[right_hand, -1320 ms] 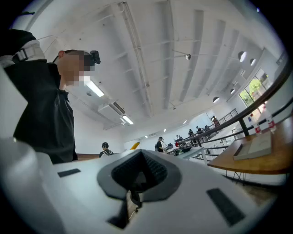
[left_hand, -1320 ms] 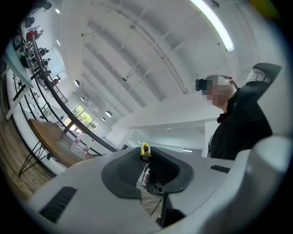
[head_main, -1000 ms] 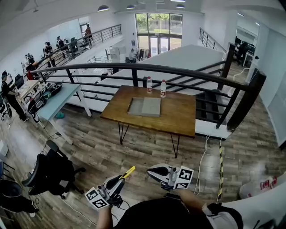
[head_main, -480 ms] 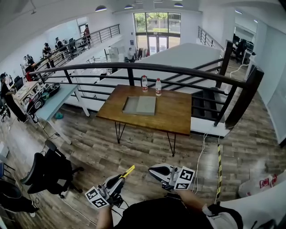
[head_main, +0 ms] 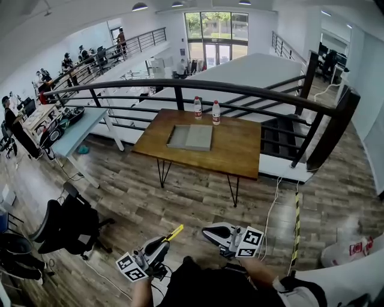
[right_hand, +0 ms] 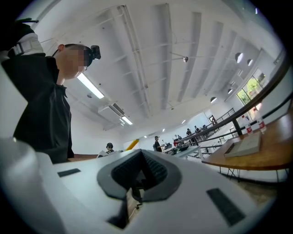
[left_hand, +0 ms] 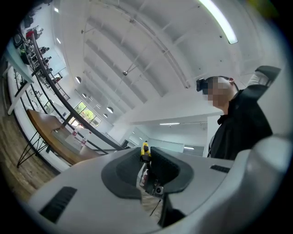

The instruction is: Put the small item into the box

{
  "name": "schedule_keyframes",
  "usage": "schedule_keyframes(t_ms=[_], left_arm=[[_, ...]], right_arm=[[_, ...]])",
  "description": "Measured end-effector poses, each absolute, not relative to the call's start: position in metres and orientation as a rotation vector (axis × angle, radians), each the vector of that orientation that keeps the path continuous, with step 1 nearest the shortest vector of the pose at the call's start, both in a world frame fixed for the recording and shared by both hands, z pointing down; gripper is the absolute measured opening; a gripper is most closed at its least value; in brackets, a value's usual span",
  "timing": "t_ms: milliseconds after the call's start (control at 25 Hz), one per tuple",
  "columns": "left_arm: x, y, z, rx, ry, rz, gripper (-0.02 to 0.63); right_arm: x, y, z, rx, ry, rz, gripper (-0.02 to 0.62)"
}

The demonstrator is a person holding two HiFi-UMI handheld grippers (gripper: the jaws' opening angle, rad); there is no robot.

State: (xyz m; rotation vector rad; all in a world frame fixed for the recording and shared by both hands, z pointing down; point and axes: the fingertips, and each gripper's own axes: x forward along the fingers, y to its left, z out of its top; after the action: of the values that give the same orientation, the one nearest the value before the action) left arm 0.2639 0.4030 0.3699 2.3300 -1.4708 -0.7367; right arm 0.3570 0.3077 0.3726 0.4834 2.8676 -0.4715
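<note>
Wooden desk (head_main: 240, 150) with box (head_main: 191, 137) far off; left tool (head_main: 164, 239) grips small yellow item (head_main: 174, 231), right tool (head_main: 206, 230) clenched empty. Next: carry it over.

It was a big open-plan office with a lab side to it, set over two levels. A black metal railing (head_main: 240, 90) edged a mezzanine with a plank floor (head_main: 180, 198), where a wooden desk (head_main: 240, 150) stood on thin metal legs. Black office chairs (head_main: 66, 225) sat at the left near a pale blue worktable (head_main: 78, 132) crowded with gear, and people (head_main: 12, 123) stood at it. More people lined a far balcony (head_main: 84, 57). Pendant lamps (head_main: 139, 7) hung from a white ceiling, tall glass doors (head_main: 216, 36) closed the far end, and striped hazard tape (head_main: 296, 228) and a loose cable (head_main: 273, 210) ran along the floor.
</note>
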Motion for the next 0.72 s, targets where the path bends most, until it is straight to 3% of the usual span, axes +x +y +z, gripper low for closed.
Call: schedule_keyframes(t_ms=[720], left_arm=[[0.193,0.320,0.353,2.348,-1.494,-0.840,0.075]], right_arm=[[0.290,0.213,0.344,0.480,2.899,-0.427,0.009]])
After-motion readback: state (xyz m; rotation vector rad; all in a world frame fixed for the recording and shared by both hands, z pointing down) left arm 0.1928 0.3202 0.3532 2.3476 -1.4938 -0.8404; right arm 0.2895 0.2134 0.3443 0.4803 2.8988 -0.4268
